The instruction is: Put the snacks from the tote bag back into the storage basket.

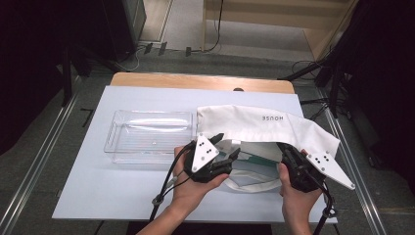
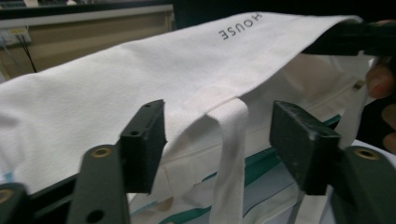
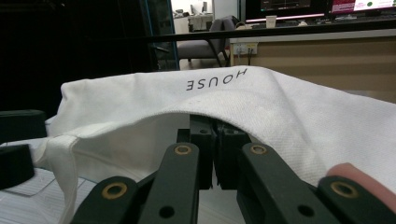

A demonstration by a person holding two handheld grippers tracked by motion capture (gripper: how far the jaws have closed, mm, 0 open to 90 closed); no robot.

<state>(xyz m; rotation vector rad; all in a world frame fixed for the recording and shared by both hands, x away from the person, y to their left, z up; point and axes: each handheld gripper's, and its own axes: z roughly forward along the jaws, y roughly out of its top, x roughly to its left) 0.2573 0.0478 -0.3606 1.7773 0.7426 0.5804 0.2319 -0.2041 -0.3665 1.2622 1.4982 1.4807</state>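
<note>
On the counter (image 1: 98,196) we see a clear tray (image 1: 147,134) at the left. Our left hand-held gripper (image 1: 229,147) is released, its jaws apart astride the strap (image 2: 231,154) of the white bag (image 1: 264,125). Our right hand-held gripper (image 3: 215,140) is clenched on the bag's upper edge, lifting it.

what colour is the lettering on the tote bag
Dark grey to black "HOUSE" lettering on the white tote bag, clearest in the right gripper view.

The white cloth bag (image 1: 266,126) bears the dark capitals "HOUSE", upside down near the upper middle of the high view.
</note>
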